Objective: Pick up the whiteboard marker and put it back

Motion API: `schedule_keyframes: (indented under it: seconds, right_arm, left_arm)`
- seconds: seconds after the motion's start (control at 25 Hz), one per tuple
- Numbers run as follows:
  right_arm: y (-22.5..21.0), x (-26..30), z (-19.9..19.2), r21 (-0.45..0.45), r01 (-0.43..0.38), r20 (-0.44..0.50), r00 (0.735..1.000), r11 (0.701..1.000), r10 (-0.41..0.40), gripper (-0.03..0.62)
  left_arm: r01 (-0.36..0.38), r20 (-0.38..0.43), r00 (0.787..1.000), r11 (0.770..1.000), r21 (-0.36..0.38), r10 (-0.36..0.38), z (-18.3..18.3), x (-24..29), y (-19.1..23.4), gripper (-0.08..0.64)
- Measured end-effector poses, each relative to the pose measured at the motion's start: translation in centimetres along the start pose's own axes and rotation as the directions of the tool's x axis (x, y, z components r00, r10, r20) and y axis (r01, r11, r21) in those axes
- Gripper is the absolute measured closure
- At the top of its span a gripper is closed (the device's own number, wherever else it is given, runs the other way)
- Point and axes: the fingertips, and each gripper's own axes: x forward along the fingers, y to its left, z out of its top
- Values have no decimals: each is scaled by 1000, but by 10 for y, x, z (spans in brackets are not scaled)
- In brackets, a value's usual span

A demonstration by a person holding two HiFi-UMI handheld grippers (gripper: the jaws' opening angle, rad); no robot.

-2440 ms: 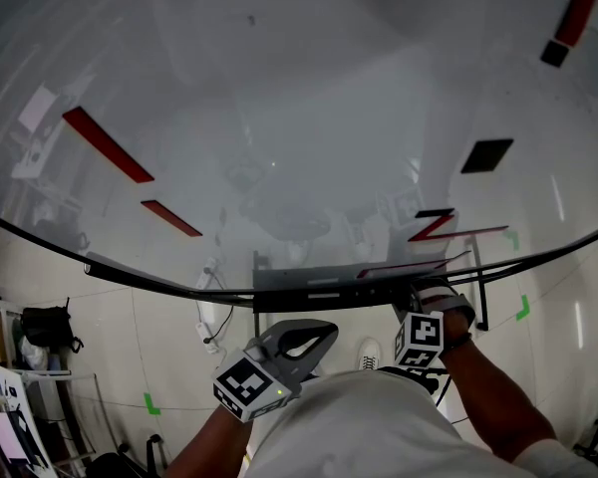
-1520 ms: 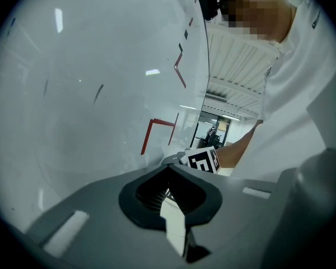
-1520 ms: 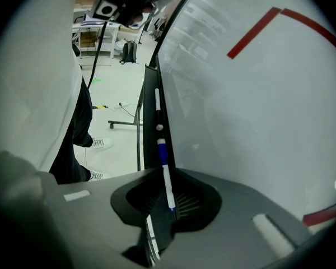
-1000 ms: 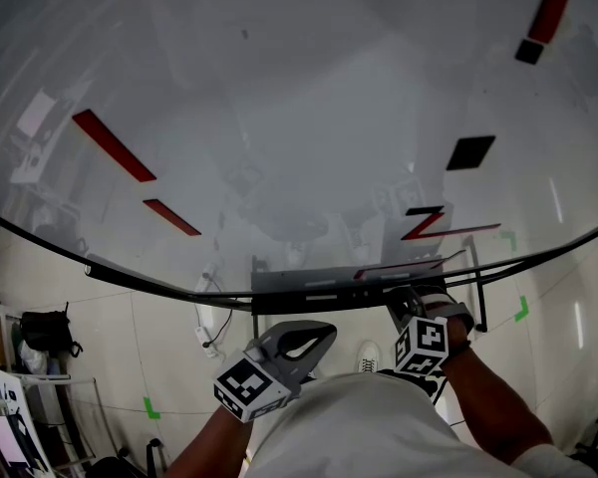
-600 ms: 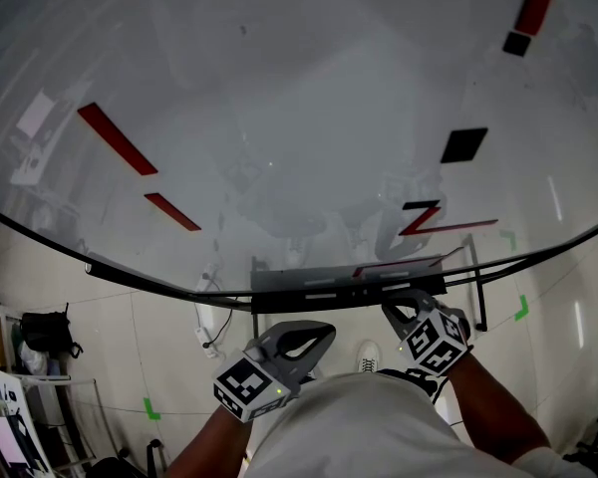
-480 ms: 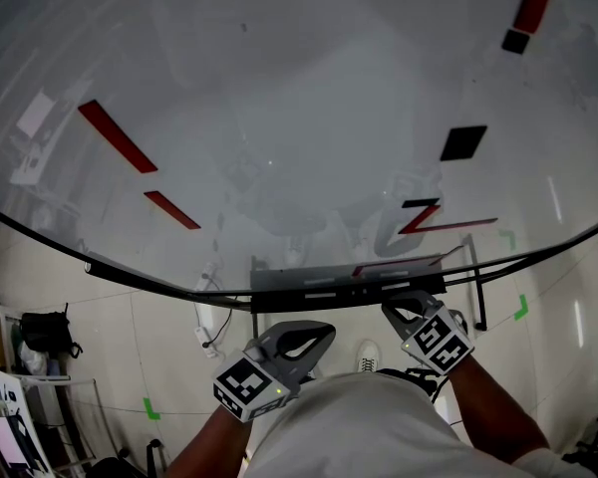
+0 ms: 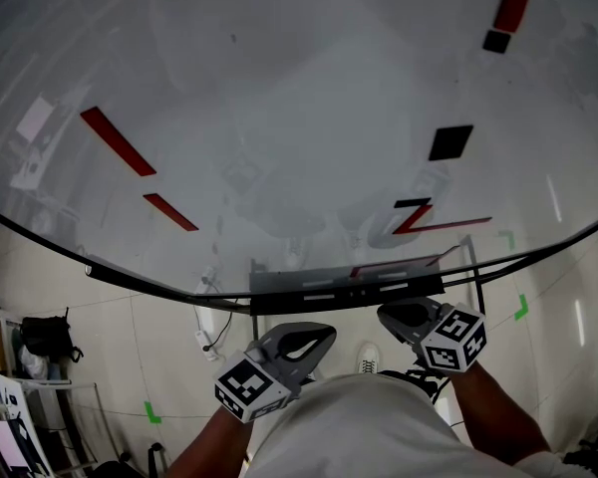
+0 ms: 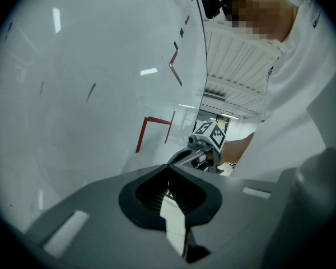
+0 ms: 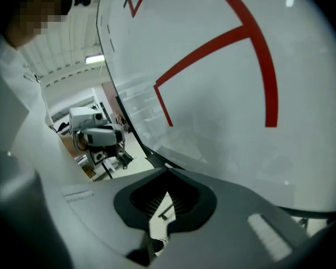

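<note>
Both claws hang low in front of the whiteboard (image 7: 279, 98), just below its tray (image 7: 309, 285).

The right claw (image 7: 387, 314) has its jaws closed tip to tip. In its own view only floor shows through the gap behind the tips (image 9: 167, 172), so it grips nothing. Its tips point up toward the tray's right part, close under it but not touching.

Just ahead of this claw a thin red streak (image 7: 399, 264) lies along the tray. I cannot tell whether that is the marker, and no view shows it clearly anywhere else.

Higher on the board, above the same claw, are a red Z (image 7: 416, 219) and a black square (image 7: 450, 142).

The left claw (image 7: 326, 332) sits beside the right one, on its left and close to the person's shirt (image 7: 359, 426). Its jaws are also closed, tips together (image 8: 169, 167), with nothing between them. In its view the right claw shows just beyond its tips (image 8: 204, 147), and the board rises to the left.
</note>
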Motion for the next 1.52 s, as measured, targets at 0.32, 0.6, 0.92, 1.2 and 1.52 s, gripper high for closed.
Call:
schedule_keyframes:
  seconds: [0.32, 0.6, 0.92, 1.2, 1.52]
  right_arm:
    - [10, -8, 14, 56, -67, 81, 995, 996, 62, 591]
    - [32, -22, 46, 95, -177, 231, 961, 980, 151, 591]
    - [40, -27, 54, 57, -133, 268, 957, 989, 113, 591]
    - [60, -28, 56, 31, -31, 283, 959, 999, 21, 591]
    - [87, -36, 48, 33, 71, 309, 948, 997, -78, 591]
  left_arm:
    - [5, -5, 1000, 1000, 4, -5, -2, 2, -2, 543]
    - [6, 10, 1000, 1000, 18, -6, 7, 3, -4, 543]
    - [5, 4, 1000, 1000, 5, -5, 7, -1, 4, 543]
    - [78, -1, 997, 997, 30, -78, 11, -18, 1, 543]
    - [144, -17, 990, 985, 91, -144, 1, -34, -6, 543]
